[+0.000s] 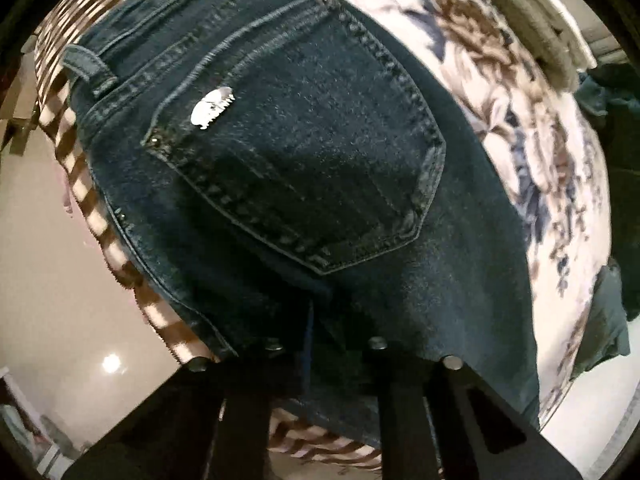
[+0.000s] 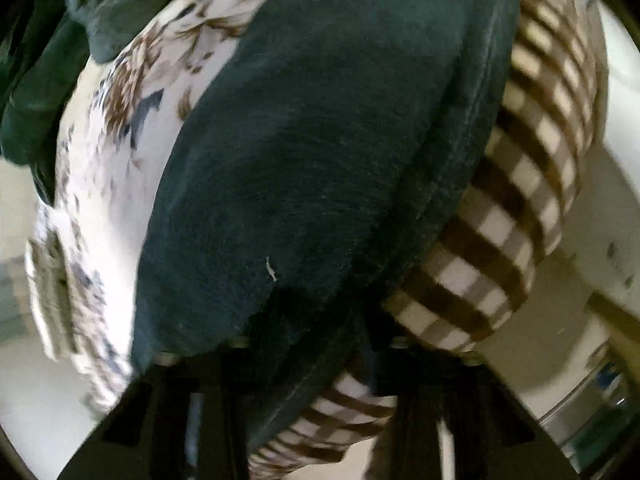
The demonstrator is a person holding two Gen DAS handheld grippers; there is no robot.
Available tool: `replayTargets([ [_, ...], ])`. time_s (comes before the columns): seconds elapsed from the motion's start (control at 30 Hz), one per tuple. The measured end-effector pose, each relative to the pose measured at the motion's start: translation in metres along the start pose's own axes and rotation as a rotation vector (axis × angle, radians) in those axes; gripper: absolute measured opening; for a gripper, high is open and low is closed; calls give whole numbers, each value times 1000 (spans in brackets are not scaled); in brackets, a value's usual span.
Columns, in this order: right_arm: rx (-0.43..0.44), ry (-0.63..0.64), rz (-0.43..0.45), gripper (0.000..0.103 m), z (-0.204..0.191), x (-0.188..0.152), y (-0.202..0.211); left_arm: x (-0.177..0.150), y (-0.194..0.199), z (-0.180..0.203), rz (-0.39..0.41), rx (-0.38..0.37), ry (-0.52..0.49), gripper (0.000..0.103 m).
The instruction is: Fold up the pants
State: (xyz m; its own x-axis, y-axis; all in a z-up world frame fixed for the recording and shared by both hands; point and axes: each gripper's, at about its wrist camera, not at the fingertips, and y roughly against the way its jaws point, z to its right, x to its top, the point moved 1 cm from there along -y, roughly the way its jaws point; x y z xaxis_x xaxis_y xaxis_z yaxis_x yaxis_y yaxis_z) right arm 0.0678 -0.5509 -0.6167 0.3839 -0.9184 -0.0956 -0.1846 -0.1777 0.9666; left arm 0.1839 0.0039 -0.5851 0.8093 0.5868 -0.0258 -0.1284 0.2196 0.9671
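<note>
Dark blue jeans (image 1: 304, 168) fill the left wrist view, seat side up, with a back pocket (image 1: 304, 152) and a belt loop (image 1: 86, 66) toward the upper left. My left gripper (image 1: 320, 364) is at the bottom of that view with denim between its dark fingers (image 1: 244, 408); it looks shut on the jeans. In the right wrist view a jeans leg (image 2: 304, 152) runs up from my right gripper (image 2: 316, 364), which looks shut on the denim edge. The fingertips are hidden by cloth in both views.
The jeans lie on a brown and white checked blanket (image 2: 496, 216) and a white floral sheet (image 1: 528, 128). Dark green cloth (image 2: 72, 32) is bunched at the far side. Pale floor (image 1: 48, 264) shows past the bed edge.
</note>
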Motion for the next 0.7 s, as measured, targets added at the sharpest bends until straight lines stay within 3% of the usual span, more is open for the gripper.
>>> replayTargets([
  [0.17, -27, 35, 38, 1, 1, -5, 29, -17, 32, -15, 40, -60, -40, 2],
  [0.3, -66, 76, 30, 1, 6, -12, 44, -31, 37, -17, 47, -27, -29, 0],
  [0.37, -91, 110, -2, 2, 8, -13, 37, -26, 27, -23, 25, -35, 6, 0],
  [0.43, -159, 93, -61, 5, 17, -11, 24, -21, 29, -37, 6, -95, 75, 1],
  [0.47, -151, 71, -72, 5, 20, -11, 21, -18, 29, -38, 1, -128, 98, 3],
  [0.53, -21, 17, -103, 10, 22, -17, 20, -12, 34, -41, 3, -171, 133, 9],
  [0.57, 25, 13, -114, 16, 19, -22, 20, -10, 38, -42, 24, -177, 141, 19],
  [0.6, 72, 21, -126, 30, 12, -31, 21, -6, 40, -41, 41, -176, 143, 26],
  [0.63, 109, 29, -139, 37, 5, -38, 21, -3, 41, -40, 56, -175, 144, 35],
  [0.7, 194, 38, -193, 37, -15, -56, 13, 7, 37, -41, 64, -147, 156, 39],
])
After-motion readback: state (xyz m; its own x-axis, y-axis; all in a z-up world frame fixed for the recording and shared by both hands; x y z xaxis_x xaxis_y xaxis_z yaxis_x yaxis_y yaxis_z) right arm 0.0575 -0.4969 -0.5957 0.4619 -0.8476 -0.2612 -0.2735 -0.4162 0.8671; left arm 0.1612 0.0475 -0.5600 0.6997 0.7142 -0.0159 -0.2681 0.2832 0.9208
